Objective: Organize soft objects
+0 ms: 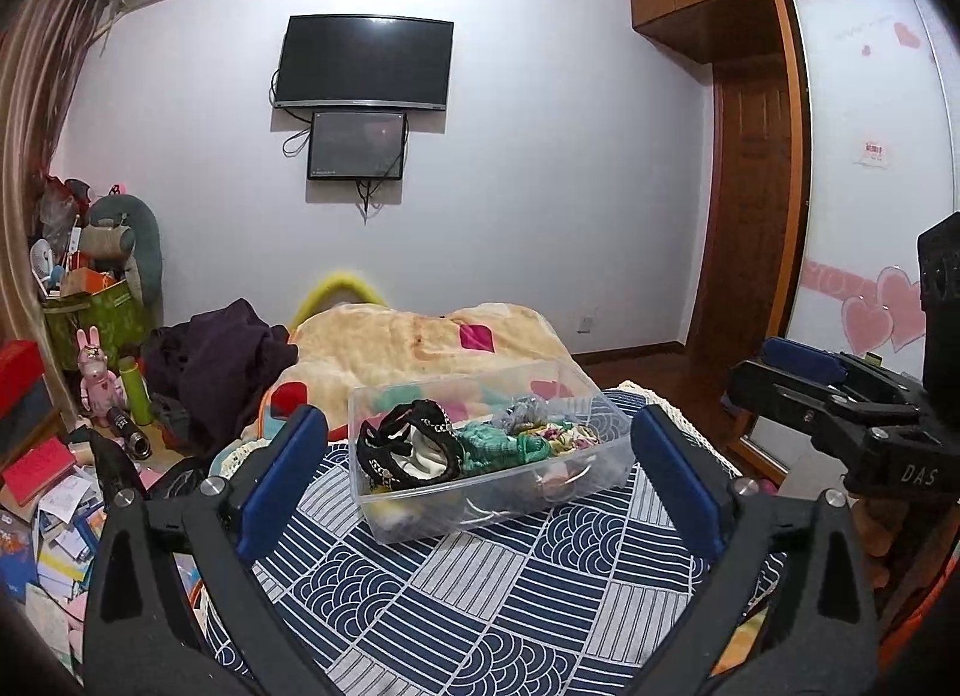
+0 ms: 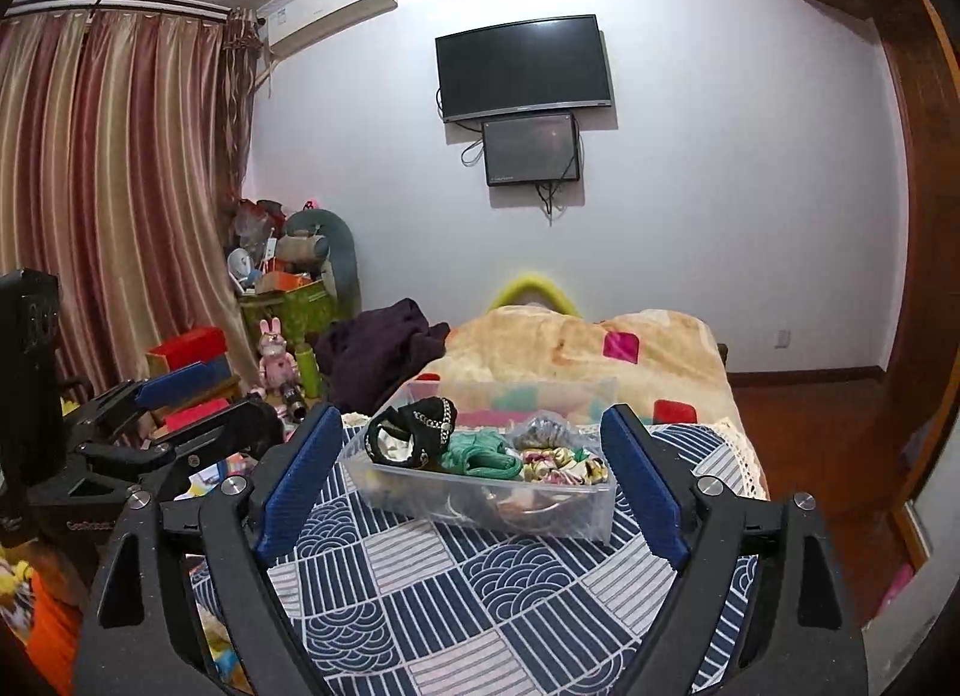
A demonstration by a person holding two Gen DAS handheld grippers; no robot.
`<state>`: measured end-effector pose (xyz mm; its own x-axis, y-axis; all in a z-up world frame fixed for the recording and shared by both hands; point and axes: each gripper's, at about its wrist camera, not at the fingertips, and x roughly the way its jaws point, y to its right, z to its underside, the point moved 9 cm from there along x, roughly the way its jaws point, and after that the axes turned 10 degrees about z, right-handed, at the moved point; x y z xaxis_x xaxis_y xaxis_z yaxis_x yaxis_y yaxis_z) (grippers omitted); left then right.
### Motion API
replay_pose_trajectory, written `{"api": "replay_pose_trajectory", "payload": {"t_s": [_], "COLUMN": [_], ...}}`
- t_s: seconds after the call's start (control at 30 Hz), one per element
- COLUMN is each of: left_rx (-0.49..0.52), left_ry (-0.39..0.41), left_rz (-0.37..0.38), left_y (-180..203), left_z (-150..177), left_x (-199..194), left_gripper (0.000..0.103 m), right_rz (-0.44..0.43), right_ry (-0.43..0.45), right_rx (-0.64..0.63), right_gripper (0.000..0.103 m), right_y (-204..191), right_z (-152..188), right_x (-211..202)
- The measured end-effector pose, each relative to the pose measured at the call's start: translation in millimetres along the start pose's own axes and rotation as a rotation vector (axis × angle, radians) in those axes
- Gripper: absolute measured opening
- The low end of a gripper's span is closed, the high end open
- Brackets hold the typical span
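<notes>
A clear plastic bin (image 1: 606,456) (image 2: 591,507) stands on a navy-and-white patterned cloth (image 1: 480,594) (image 2: 480,588). It holds soft items: a black piece with chain trim (image 1: 396,444) (image 2: 420,426), a green knitted piece (image 1: 504,444) (image 2: 480,453), a floral scrunchie (image 1: 558,432) (image 2: 558,465) and a grey one (image 2: 543,429). My left gripper (image 1: 480,462) is open and empty, its blue pads either side of the bin, short of it. My right gripper (image 2: 474,468) is open and empty, likewise in front of the bin. The right gripper also shows at the right edge of the left wrist view (image 1: 840,396), the left one at the left of the right wrist view (image 2: 150,426).
A beige blanket (image 1: 432,342) (image 2: 570,348) and dark purple clothes (image 1: 222,354) (image 2: 384,348) lie behind the bin. Clutter of books, boxes and a pink rabbit toy (image 1: 96,378) (image 2: 276,360) fills the left floor. A wardrobe (image 1: 840,156) stands on the right.
</notes>
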<state>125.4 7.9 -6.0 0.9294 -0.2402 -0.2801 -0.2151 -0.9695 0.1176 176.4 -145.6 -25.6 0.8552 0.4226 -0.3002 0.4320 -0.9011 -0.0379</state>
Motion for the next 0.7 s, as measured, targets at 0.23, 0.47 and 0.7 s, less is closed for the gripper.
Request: {"api": "replay_pose_trajectory", "payload": {"t_s": [0.23,0.47,0.7], "left_rx": [0.005,0.004,0.004], "left_ry": [-0.006,-0.009,-0.009], "left_rz": [-0.001,0.002,0.006], "left_y": [1.3,2.6,2.8], "left_z": [4.1,4.3,3.9], "left_x": [1.4,2.0,1.3], "left_gripper": [0.102,0.102,0.102], "right_rz": [0.000,0.000,-0.001], "right_ry": [-0.001,-0.005,-0.004], "right_rx": [-0.003,0.000,0.001], "right_gripper": [0.087,0.087,0.087], "right_y": [-0.1,-0.6,-1.4], "right_z": [2.6,4.8,5.5], "right_x": [0.1,-1.0,-2.1]}}
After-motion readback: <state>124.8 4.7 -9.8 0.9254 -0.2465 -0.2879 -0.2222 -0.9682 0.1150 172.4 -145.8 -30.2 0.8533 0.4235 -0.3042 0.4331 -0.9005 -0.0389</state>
